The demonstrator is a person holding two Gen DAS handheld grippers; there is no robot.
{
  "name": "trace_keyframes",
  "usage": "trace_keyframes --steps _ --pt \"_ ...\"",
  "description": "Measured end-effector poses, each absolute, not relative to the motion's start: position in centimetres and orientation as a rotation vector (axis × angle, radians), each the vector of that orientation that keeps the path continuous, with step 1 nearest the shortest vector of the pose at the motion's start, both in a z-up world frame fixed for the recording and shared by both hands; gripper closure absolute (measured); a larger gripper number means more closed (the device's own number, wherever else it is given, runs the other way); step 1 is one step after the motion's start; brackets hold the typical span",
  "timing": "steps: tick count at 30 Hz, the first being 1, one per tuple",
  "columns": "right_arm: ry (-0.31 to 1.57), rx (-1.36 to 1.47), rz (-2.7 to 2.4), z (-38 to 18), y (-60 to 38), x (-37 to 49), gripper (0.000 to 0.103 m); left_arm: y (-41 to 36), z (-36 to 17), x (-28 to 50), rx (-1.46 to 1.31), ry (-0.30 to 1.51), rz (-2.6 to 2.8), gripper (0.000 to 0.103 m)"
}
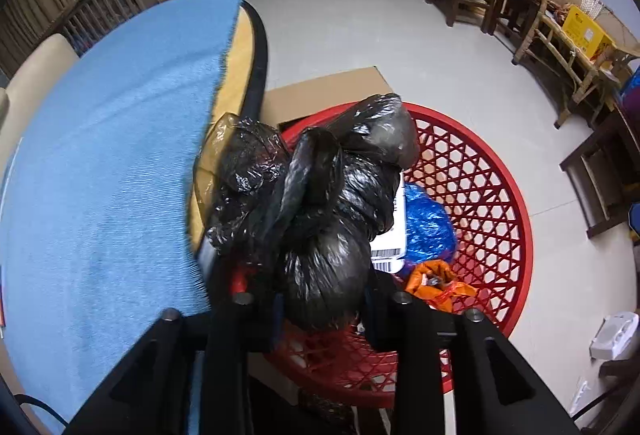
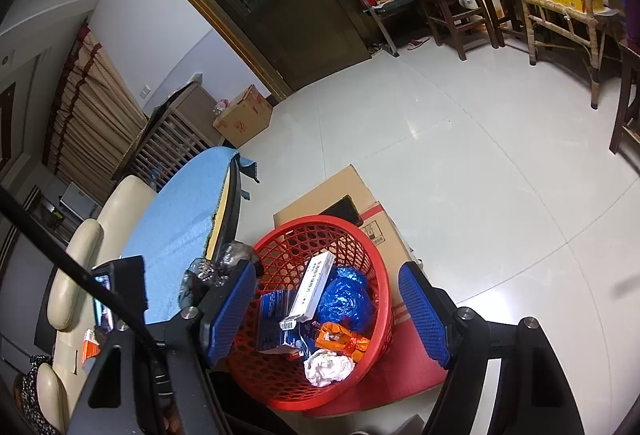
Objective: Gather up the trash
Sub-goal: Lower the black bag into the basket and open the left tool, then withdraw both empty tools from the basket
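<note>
Bag (image 1: 320, 211), black film, knotted, hangs over the basket (image 1: 480, 171) rim in the left claw (image 1: 320, 315), whose grip looks slack. Light, soft, slippery: grasp the knot. Right claw (image 2: 328, 311) gapes empty over the basket.

Black trash bag (image 1: 320, 211) sits between the left gripper (image 1: 324, 309) jaws above the red basket (image 1: 480, 195).

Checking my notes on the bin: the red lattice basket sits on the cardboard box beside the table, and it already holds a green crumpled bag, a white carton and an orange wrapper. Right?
Not quite: the crumpled bag is blue, not green, as the right wrist view shows. The rest holds: the red lattice basket sits on the cardboard box beside the table, with the white carton and the orange wrapper inside.
</note>
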State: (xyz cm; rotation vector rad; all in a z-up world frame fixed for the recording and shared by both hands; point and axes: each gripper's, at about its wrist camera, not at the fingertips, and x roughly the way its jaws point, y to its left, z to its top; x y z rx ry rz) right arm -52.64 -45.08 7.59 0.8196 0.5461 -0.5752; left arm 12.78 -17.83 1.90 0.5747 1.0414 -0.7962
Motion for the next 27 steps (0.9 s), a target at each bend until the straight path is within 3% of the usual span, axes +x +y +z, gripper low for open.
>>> trace_keyframes --steps 1,2,15,19,22,27 --pt "0.544 0.819 -0.575 7.7 -45.1 -52.7 0.025 -18.0 1.9 12.8 0.573 1.046 -0.800 0.041" --pt "0.541 0.818 -0.576 7.8 -45.0 -52.8 0.025 -18.1 2.0 12.8 0.567 1.042 -0.808 0.028" --pt "0.518 0.769 -0.586 9.9 -43.9 -52.7 0.025 -15.1 6.1 12.4 0.506 0.925 -0.832 0.027" --pt "0.530 0.743 -0.600 10.5 -43.2 -52.7 0.025 -13.2 8.1 12.5 0.474 0.863 -0.835 0.020" --pt "0.564 0.705 -0.622 10.8 -42.3 -52.4 0.020 -11.1 9.8 12.7 0.437 0.823 -0.822 0.014" --pt "0.622 0.630 -0.648 10.7 -40.3 -51.7 0.014 -8.1 11.0 13.3 0.393 0.810 -0.812 0.014"
